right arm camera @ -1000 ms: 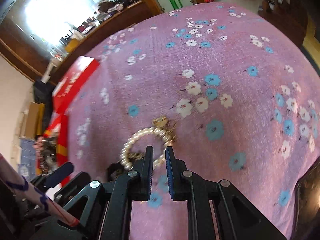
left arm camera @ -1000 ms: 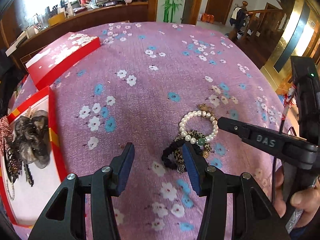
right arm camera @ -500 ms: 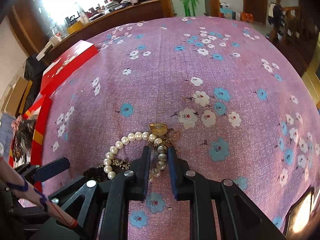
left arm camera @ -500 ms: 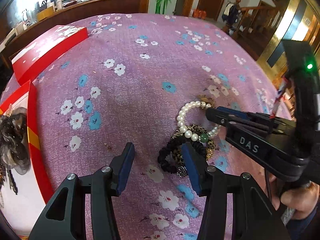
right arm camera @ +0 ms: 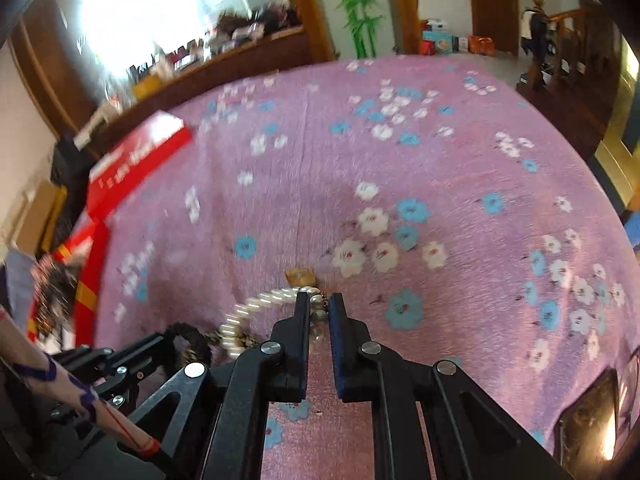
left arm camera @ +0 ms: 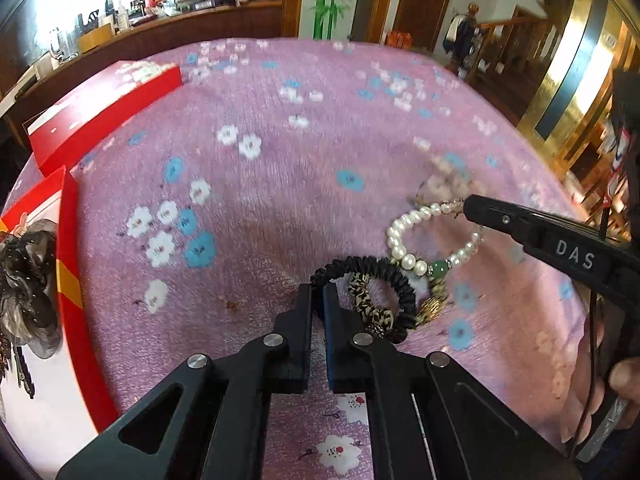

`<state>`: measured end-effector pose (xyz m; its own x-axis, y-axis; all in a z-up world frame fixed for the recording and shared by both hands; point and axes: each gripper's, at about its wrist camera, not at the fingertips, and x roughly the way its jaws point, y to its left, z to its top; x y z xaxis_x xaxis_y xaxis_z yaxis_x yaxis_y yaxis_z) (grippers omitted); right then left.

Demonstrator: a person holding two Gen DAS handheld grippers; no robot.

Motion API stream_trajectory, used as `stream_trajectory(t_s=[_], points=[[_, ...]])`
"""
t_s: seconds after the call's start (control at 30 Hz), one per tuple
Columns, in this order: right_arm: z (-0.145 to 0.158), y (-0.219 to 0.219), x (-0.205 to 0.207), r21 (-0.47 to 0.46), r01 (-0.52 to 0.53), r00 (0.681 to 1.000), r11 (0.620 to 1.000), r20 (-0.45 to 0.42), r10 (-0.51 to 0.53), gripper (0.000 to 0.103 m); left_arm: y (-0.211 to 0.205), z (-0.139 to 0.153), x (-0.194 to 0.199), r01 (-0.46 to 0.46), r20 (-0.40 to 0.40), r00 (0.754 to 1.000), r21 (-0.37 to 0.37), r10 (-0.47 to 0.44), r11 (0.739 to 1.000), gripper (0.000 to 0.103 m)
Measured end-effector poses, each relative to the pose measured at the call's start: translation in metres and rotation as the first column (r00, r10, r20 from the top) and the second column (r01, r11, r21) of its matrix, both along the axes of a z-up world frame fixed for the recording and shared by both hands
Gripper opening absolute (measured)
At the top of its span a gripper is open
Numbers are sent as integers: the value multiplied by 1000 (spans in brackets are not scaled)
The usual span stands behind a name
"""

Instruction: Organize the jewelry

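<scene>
Reading "DAS" on right hand-held gripper (left arm camera: 466, 206), jaws closing on pearl bracelet (left arm camera: 404, 236)

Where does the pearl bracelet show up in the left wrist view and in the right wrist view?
Left wrist view: pearl bracelet right of centre, its far side in the right gripper.
Right wrist view: pearl bracelet low, left of centre, running into the right gripper.
Shared landmark: red box at far left on the cloth.

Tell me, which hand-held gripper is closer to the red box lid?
Left. The left hand-held gripper sits nearer the red box lid; the right hand-held gripper is farther away, its jaws closing on the pearl bracelet.
</scene>
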<state>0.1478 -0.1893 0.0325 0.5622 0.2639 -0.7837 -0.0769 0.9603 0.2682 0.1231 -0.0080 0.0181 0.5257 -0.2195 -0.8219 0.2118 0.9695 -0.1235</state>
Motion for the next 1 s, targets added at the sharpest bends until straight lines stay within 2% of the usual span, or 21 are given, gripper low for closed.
stream_trajectory(t_s=[0.1,0.3,0.6,0.73,1.0], points=[[13,-4,-7,43,-3,999,999,35,1,9,7,16,-5,-5,53,999,-52,7,999,5],[32,-3,-19,108,-28,994,994,111,16,9,20,30,-9,-25,94,995,-118,36,993,5],[43,5,-28,146,-98,984,984,160,74,9,20,37,-13,-61,145,987,-80,72,995,5],[36,11,-25,174,-142,985,974,122,122,10,21,34,-12,-63,135,988,-76,73,995,5],[-2,-9,-1,65,22,998,998,-53,-19,10,14,27,-11,-47,119,992,-56,53,997,5]])
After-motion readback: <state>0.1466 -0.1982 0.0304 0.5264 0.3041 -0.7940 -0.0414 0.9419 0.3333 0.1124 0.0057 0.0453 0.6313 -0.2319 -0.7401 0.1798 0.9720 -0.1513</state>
